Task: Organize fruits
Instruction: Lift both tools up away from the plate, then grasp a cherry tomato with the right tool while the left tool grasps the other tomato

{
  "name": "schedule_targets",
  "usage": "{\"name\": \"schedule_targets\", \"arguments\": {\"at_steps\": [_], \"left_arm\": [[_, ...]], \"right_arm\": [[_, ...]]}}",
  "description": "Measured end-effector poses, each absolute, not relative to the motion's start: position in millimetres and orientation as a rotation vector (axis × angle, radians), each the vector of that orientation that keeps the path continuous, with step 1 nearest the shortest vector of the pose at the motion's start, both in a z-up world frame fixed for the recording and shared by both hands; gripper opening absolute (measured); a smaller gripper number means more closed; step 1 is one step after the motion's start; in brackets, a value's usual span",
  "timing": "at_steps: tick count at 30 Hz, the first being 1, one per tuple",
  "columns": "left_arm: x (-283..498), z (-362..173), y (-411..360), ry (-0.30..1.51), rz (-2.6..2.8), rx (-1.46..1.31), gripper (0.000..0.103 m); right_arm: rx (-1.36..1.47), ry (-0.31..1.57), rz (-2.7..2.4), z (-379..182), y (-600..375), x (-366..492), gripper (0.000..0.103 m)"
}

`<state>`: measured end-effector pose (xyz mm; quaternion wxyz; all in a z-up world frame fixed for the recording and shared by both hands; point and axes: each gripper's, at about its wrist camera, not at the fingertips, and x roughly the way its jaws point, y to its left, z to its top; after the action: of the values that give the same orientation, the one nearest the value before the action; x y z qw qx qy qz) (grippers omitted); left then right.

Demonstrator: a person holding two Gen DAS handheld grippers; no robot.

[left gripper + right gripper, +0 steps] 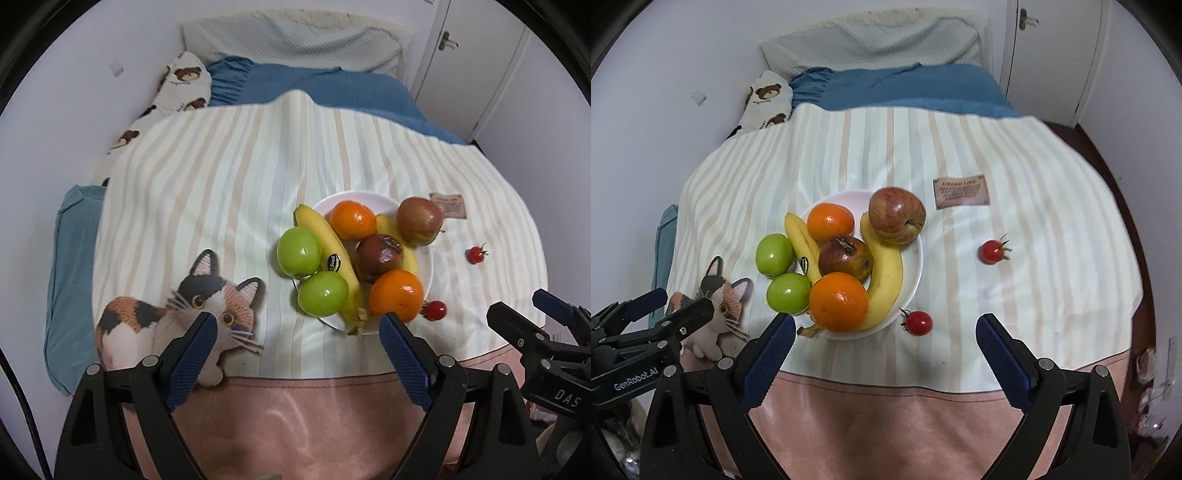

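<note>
Nearby, two cherry tomatoes (919, 323) loose beside the plate's (916, 254) rim.

— Where did the fruit sit?
— Heaped on the plate (916, 254) upon the bedspread (1034, 295); two small fruits lay right of it: one (919, 322) just beside the rim, one (991, 251) apart.

- The left gripper (297, 332) points steeply downward, its two blue-padded fingers (194, 354) spread wide with nothing between them.
- The right gripper (885, 334) points steeply downward too, its blue pads (1003, 360) wide apart and touching nothing.
- Each gripper shows at the edge of the other's view, side by side and apart.
</note>
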<state>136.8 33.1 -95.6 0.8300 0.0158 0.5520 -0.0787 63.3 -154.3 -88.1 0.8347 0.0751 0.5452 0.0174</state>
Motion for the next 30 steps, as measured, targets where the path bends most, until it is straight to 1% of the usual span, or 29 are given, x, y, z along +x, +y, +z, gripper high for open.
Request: {"name": "schedule_targets", "arguments": {"at_steps": [9, 16, 24, 30], "left_arm": [[85.6, -32.2, 34.8, 1.072, -0.141, 0.013, 0.090], [54.6, -1.6, 34.4, 1.034, -0.124, 0.007, 0.090], [26.6, 24.4, 29.1, 0.994, -0.119, 0.026, 0.090], [16.5, 33.3, 25.7, 0.981, -0.110, 0.021, 0.090]], "right_arm": [[0.107, 1.048, 0.076, -20.4, -156.7, 16.9, 0.100], [0.075, 0.976, 0.101, 26.6, -154.9, -17.7, 0.101], [0.073, 0.929, 0.117, 59.1, -156.6, -49.7, 0.101], [0.084, 0.917, 0.126, 71.7, -160.5, -63.8, 0.101]]}}
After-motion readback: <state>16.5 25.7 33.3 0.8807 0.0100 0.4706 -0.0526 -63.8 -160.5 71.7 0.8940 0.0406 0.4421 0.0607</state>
